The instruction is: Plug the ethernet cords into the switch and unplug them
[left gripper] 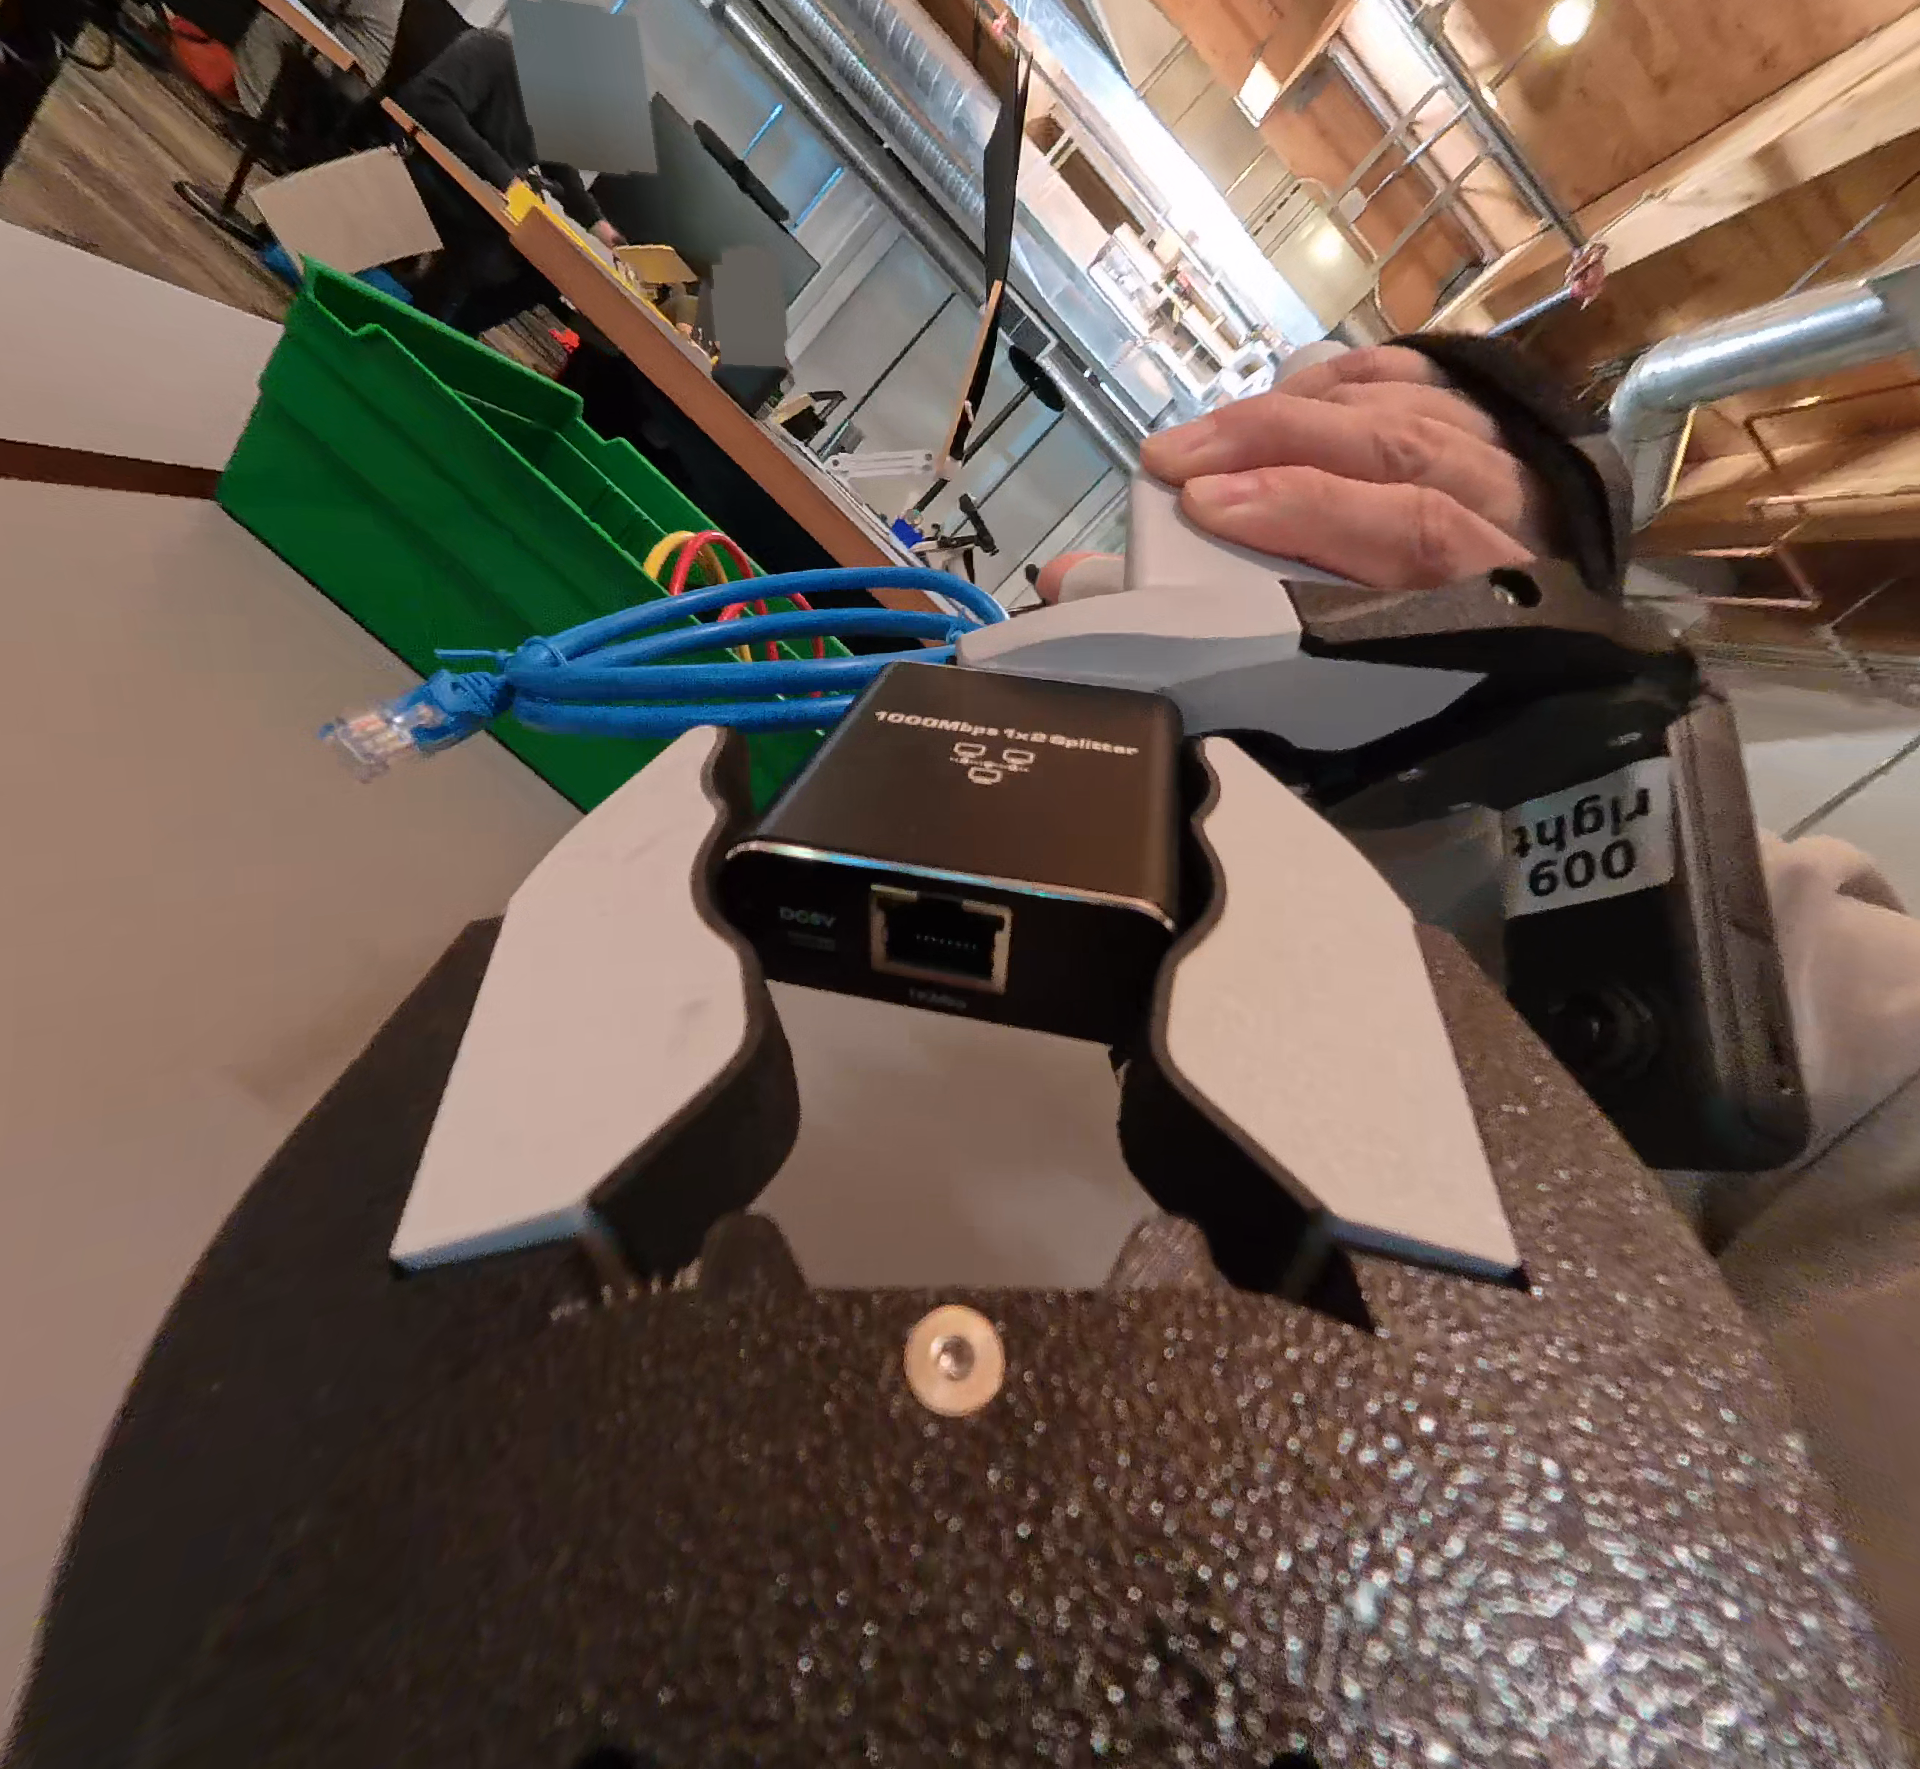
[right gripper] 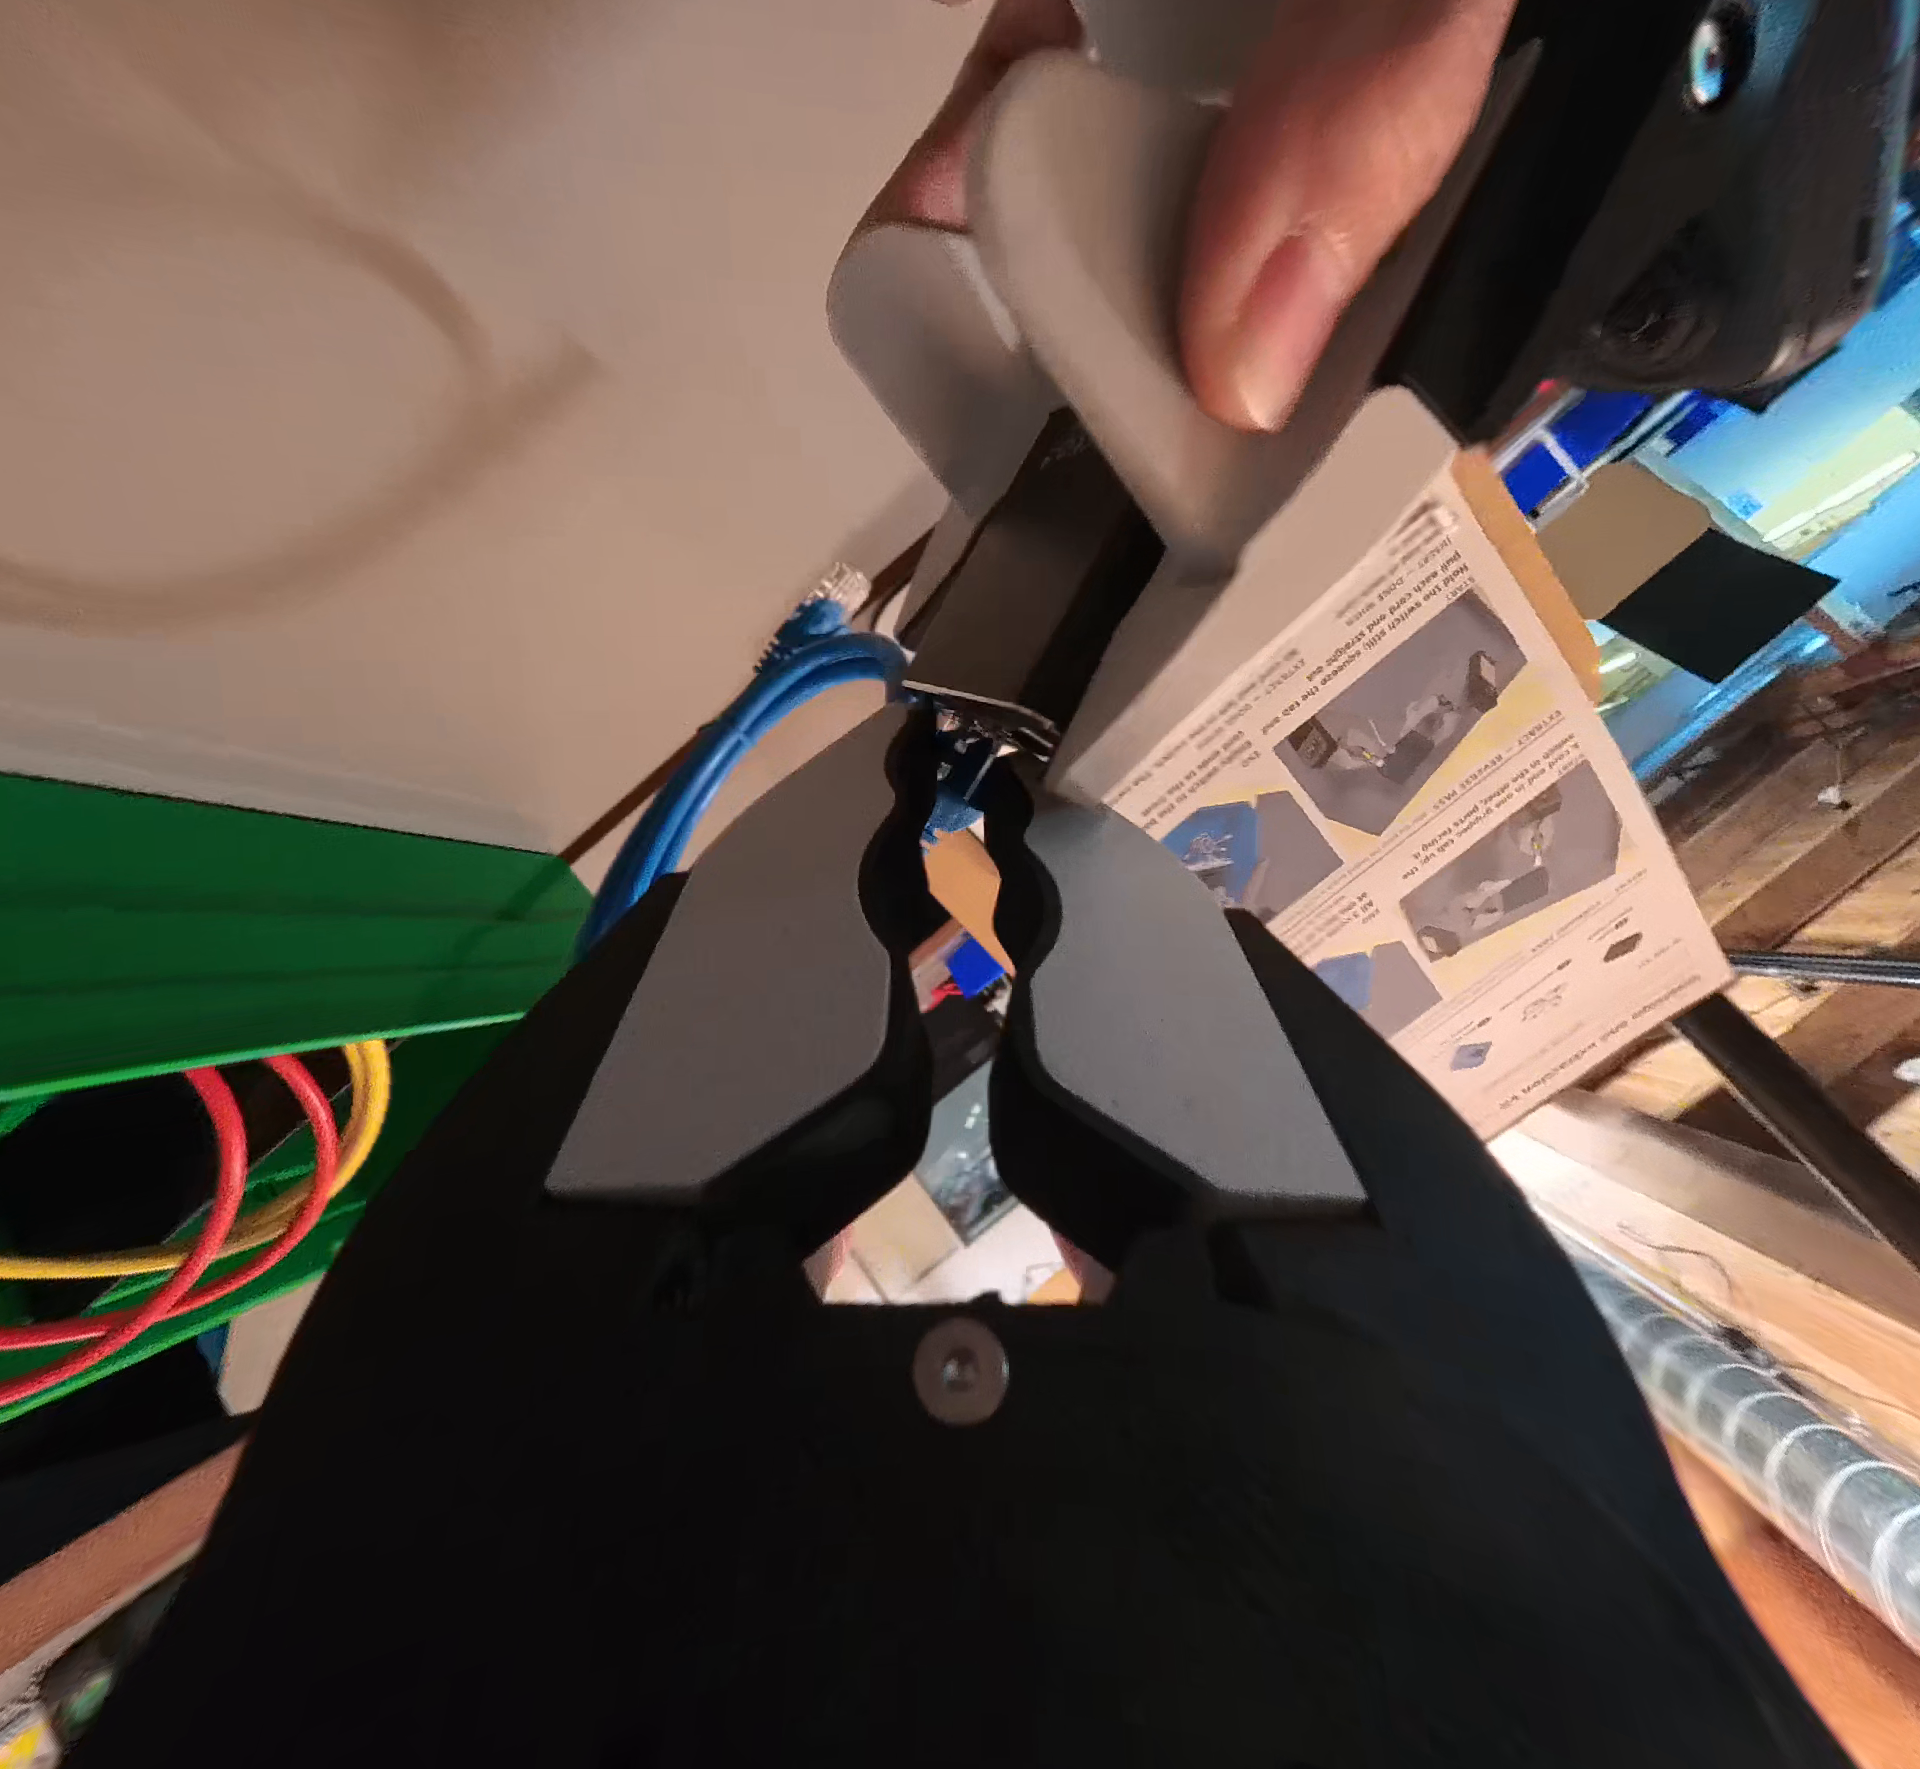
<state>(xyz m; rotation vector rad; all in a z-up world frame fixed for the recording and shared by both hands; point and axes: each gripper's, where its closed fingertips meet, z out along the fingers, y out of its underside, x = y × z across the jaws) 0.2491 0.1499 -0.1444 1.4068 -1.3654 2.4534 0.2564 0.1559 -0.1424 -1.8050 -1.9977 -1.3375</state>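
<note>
Switch (left gripper: 966, 846) clamped level in left tool (left gripper: 961, 888); right tool (right gripper: 951, 836) pinches blue cord (right gripper: 727, 763).

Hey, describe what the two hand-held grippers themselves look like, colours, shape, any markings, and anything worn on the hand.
Both look alike. The left hand-held gripper has a speckled black body with a silver screw, and two flat light-grey fingers with wavy black inner edges. The right hand-held gripper matches, with darker grey fingers; in the left wrist view it shows a grey handle, a black camera block and a white sticker. A black strap wraps the hand.
</note>
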